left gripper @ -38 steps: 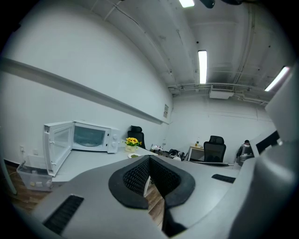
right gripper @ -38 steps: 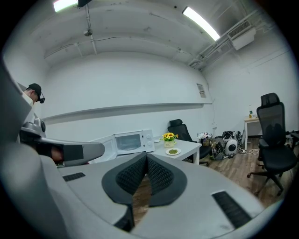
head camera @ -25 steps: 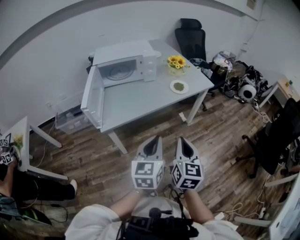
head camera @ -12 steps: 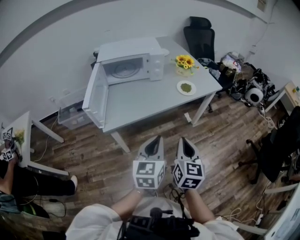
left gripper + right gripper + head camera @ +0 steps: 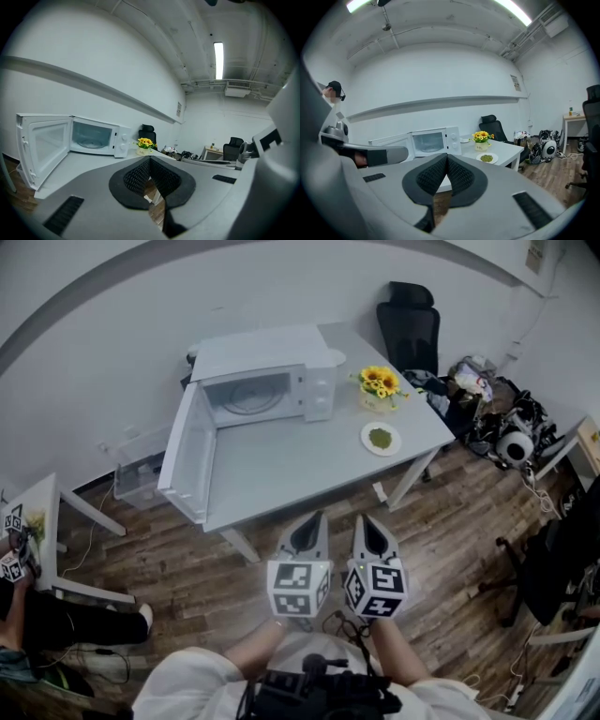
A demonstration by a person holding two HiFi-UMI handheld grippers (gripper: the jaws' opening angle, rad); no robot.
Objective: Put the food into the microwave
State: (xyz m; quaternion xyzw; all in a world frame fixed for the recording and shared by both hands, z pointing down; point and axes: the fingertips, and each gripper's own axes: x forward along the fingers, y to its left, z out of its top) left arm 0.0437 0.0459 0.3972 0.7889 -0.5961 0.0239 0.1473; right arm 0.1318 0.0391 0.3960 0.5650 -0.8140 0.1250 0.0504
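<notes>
Two tools are held side by side over the wooden floor point(image 5: 187, 559), both short of the white table point(image 5: 300, 465), which lies toward 12 o'clock. The left tool point(image 5: 314, 517) has its jaws pressed together with nothing between them. The right tool point(image 5: 362, 519) is closed and empty in the same way.

On the table, the microwave point(image 5: 267, 381) stands at about 11 o'clock from the tools. Its door point(image 5: 186, 451) is swung wide toward 9 o'clock, and the turntable shows inside. The green food point(image 5: 381, 438) lies on a small white plate point(image 5: 367, 434) at about 1 o'clock from the tools, apart from the microwave on its 4 o'clock side. A pot of sunflowers point(image 5: 380, 382) stands at 12 o'clock of the plate, just beside the microwave's control panel.
</notes>
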